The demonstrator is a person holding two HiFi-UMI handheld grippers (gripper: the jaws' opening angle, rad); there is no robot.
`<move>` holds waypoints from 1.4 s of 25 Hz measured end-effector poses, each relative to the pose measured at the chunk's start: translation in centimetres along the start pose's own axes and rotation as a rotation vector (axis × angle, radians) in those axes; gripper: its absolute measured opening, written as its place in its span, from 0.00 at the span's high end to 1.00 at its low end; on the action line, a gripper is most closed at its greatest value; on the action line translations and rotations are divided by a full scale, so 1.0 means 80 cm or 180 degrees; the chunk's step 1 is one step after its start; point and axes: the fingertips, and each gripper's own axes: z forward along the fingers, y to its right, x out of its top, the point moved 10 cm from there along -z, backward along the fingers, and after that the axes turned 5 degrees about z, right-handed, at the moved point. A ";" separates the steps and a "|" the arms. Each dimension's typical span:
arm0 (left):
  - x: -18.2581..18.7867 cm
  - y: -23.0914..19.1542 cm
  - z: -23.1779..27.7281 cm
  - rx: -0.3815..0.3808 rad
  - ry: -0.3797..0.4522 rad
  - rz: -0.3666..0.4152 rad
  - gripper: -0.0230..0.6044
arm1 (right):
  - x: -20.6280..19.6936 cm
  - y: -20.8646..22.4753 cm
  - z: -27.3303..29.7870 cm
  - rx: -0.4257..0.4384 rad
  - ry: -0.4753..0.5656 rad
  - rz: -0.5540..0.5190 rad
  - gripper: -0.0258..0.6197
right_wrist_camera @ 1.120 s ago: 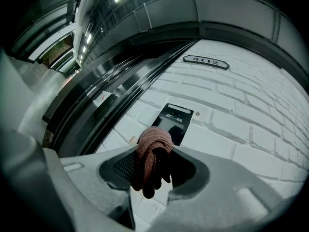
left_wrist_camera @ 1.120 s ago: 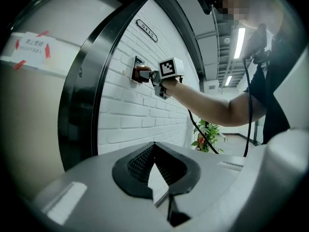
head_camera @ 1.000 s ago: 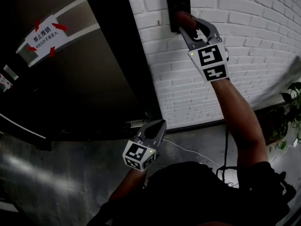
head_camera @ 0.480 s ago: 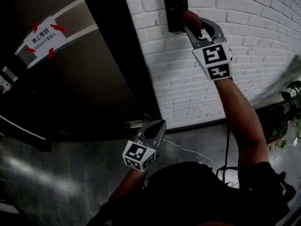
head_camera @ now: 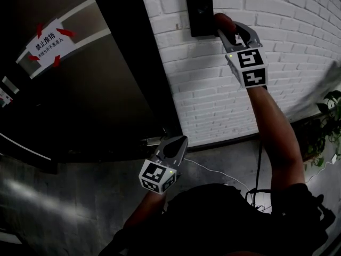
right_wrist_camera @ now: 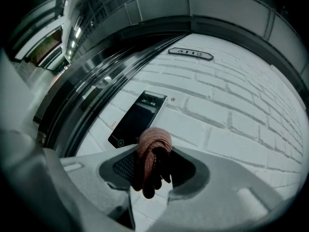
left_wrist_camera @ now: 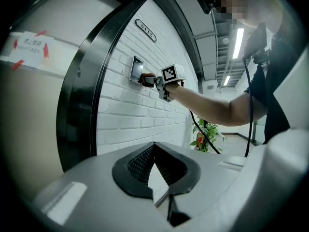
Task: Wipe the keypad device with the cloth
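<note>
The keypad device (head_camera: 199, 12) is a black panel fixed high on the white brick wall. My right gripper (head_camera: 228, 26) is raised to it and shut on a bunched reddish cloth (head_camera: 223, 21), which sits just off the panel's lower right edge. In the right gripper view the cloth (right_wrist_camera: 152, 151) hangs between the jaws in front of the keypad device (right_wrist_camera: 139, 118); I cannot tell whether it touches it. My left gripper (head_camera: 178, 142) hangs low by the door frame, shut and holding nothing. From the left gripper view the keypad device (left_wrist_camera: 136, 70) and the right gripper (left_wrist_camera: 150, 80) show far off.
A dark door (head_camera: 96, 89) with a taped paper notice (head_camera: 50, 39) fills the left. A room number plate (right_wrist_camera: 190, 53) sits above the keypad. A potted plant (head_camera: 326, 124) stands at the right, and a cable (head_camera: 213, 170) lies on the floor by the wall.
My right gripper has slid the cloth to the right, from the keypad's lower face to just past its right edge. The left gripper has not moved.
</note>
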 end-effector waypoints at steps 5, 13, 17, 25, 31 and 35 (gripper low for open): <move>0.000 -0.005 -0.006 -0.0027 0.0013 -0.0013 0.94 | -0.004 0.004 -0.007 -0.0064 -0.0046 0.0045 0.74; -0.005 -0.021 -0.027 -0.0179 0.0028 -0.0002 0.94 | 0.003 -0.026 -0.058 -0.0048 -0.0078 0.0097 0.74; -0.010 -0.028 -0.043 -0.0330 -0.0021 -0.0038 0.94 | -0.016 -0.061 -0.115 0.0022 -0.0223 0.0239 0.74; -0.019 -0.030 -0.062 -0.0508 0.0015 -0.0069 0.94 | -0.081 -0.157 -0.249 0.0473 -0.0564 0.0897 0.74; -0.021 0.000 -0.078 -0.0342 0.0085 -0.0074 0.94 | -0.121 -0.206 -0.320 0.0718 -0.0848 0.1049 0.74; -0.017 0.036 -0.083 -0.0132 0.0157 -0.0115 0.94 | -0.128 -0.197 -0.361 0.0785 -0.0883 0.1189 0.74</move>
